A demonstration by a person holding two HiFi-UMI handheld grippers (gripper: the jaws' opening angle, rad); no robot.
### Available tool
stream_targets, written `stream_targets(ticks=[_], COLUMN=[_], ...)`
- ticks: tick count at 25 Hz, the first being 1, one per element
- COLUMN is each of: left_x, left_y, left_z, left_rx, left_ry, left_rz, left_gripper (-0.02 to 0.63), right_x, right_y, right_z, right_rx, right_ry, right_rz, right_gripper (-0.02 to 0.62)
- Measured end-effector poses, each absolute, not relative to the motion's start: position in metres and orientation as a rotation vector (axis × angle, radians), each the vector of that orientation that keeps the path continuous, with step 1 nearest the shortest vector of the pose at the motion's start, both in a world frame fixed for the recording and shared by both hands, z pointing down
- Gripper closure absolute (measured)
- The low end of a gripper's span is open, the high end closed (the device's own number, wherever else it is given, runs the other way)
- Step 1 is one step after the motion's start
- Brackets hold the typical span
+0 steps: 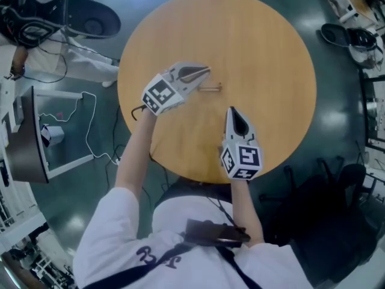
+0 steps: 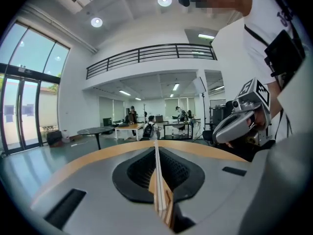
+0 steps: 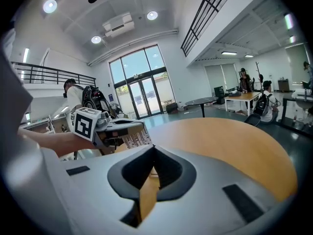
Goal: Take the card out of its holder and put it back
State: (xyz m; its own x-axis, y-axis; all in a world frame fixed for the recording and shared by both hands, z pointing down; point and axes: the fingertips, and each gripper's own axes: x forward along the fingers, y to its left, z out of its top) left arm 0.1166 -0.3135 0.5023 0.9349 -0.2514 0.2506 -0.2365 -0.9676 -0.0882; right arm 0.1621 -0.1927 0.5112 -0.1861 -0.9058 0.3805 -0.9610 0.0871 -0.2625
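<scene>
My left gripper [image 1: 206,71] hovers over the middle of the round wooden table [image 1: 264,59], shut on a thin white card [image 2: 157,180] seen edge-on between its jaws. In the right gripper view the same card [image 3: 129,139] shows black print and hangs just under the left gripper [image 3: 112,126]. A small slim brown piece [image 1: 210,89], the holder as far as I can tell, lies on the table under that gripper's tips. My right gripper [image 1: 231,109] is nearer the front edge, pointing away from me; its jaws [image 3: 153,147] meet with nothing between them.
A desk with a monitor [image 1: 27,143] and loose cables [image 1: 90,131] stands on the floor to the left. Dark chairs stand at the lower right [image 1: 337,203] and upper left [image 1: 90,17]. People sit at distant desks [image 2: 146,126].
</scene>
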Motion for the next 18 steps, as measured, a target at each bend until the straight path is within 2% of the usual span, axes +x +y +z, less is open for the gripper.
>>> stream_targets(ticks=[7, 18], left_x=[0.162, 0.164], left_y=[-0.309, -0.297], left_z=[0.522, 0.537], left_rx=[-3.086, -3.119], left_ry=[0.184, -0.053], left_rz=[-0.423, -0.441], left_gripper=[0.578, 0.578], right_x=[0.198, 0.184], right_y=[-0.2, -0.203], right_z=[0.524, 0.533], right_rx=[1.935, 1.927], right_ry=[-2.191, -2.172], right_rz=[0.735, 0.777], right_gripper=[0.582, 0.582])
